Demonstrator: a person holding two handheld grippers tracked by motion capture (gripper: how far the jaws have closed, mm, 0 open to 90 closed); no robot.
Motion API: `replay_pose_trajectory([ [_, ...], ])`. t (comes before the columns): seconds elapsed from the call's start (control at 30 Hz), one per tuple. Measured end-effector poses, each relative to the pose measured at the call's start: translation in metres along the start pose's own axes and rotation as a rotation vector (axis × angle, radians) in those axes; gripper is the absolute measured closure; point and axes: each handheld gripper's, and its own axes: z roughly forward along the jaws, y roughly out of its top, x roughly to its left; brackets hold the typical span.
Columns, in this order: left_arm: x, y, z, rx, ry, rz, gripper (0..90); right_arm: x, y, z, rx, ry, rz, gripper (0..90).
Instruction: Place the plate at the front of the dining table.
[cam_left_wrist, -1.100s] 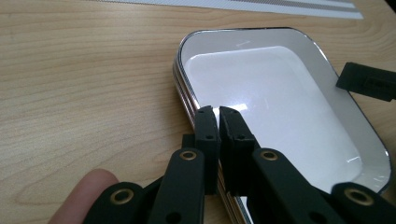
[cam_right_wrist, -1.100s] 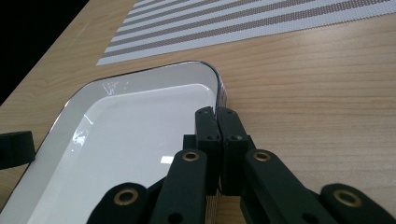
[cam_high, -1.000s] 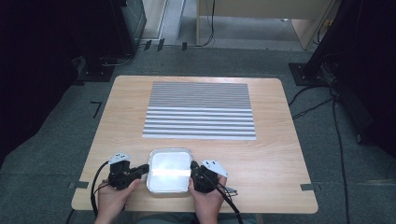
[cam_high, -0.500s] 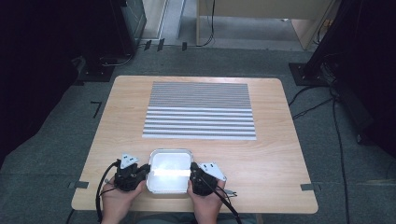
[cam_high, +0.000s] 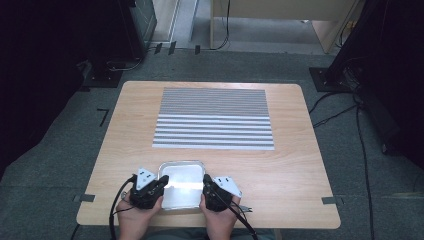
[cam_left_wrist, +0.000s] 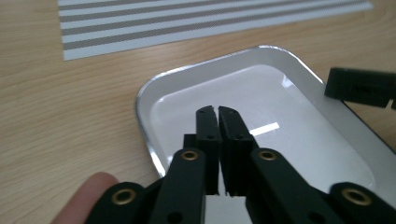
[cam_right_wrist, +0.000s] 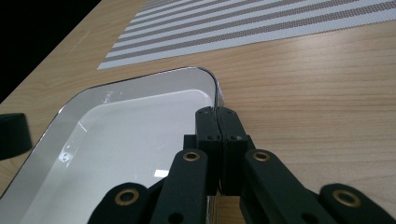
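The tray (cam_high: 182, 172), a shiny metal one with rounded corners and nothing lying in it, sat flat at the 6 o'clock edge of the worktop (cam_high: 300, 170), just short of the person's hands. The left tongs (cam_high: 161, 184) came at it from 9 o'clock and the right tongs (cam_high: 205, 184) from 3 o'clock, one on each short side. In the left gripper view the left tongs (cam_left_wrist: 217, 112) reached over the near rim with their jaws all but together, a thin slit between the tips, which lay above the tray (cam_left_wrist: 154, 100) floor; whether the rim sat pinched lower down between them could not be told. A fingertip (cam_left_wrist: 88, 186) showed at 7 o'clock of that view, and the other gripper's black end sat at 3 o'clock over the far rim. In the right gripper view the right tongs (cam_right_wrist: 217, 113) were pressed together right at the tray (cam_right_wrist: 140, 79) rim, near its corner; it looked like a clamp on the rim, though the contact itself was hidden by the jaws. A striped mat (cam_high: 214, 119), grey and white, lay well beyond the tray toward 12 o'clock, apart from it, with bare wood between. Cables trailed from both grippers off the near edge.
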Motion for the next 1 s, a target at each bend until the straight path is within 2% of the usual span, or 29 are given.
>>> replay_pose_trajectory([
  [0.03,0.01,-0.001,-0.001,0.01,-0.014,-0.046,82.9,-0.001,0.0,0.0,-0.005,-0.001,0.002,90.0],
  [0.1,0.023,-0.004,-0.002,0.028,-0.04,-0.109,80.4,-0.001,-0.001,-0.001,-0.011,-0.007,0.014,90.0],
  [0.17,0.029,-0.006,-0.002,0.04,-0.053,-0.133,80.3,-0.002,-0.002,-0.002,-0.018,-0.011,0.026,90.0],
  [0.23,0.03,-0.007,-0.002,0.046,-0.06,-0.131,80.6,-0.003,-0.002,-0.002,-0.022,-0.008,0.032,90.0],
  [0.33,0.025,-0.006,0.0,0.06,-0.061,-0.112,80.7,-0.004,-0.002,-0.002,-0.021,-0.004,0.037,90.0],
  [0.4,0.021,-0.007,0.003,0.078,-0.044,-0.092,80.9,-0.004,-0.002,-0.002,-0.022,-0.004,0.038,90.0],
  [0.5,0.014,-0.008,0.007,0.098,0.017,-0.045,81.8,-0.004,-0.003,-0.003,-0.025,-0.002,0.043,90.0],
  [0.67,0.007,-0.008,0.008,0.096,0.07,0.008,84.3,-0.004,-0.004,-0.003,-0.033,-0.009,0.028,90.0],
  [0.8,0.003,-0.007,0.01,0.081,0.111,0.033,85.8,-0.002,-0.005,-0.004,-0.035,-0.01,0.021,90.0],
  [0.87,0.002,-0.005,0.009,0.057,0.125,0.033,88.4,-0.003,-0.006,-0.004,-0.034,-0.005,0.022,90.0],
  [1.0,-0.007,-0.006,0.019,0.092,0.108,0.043,90.0,-0.003,-0.005,-0.002,-0.029,0.01,0.038,90.0],
])
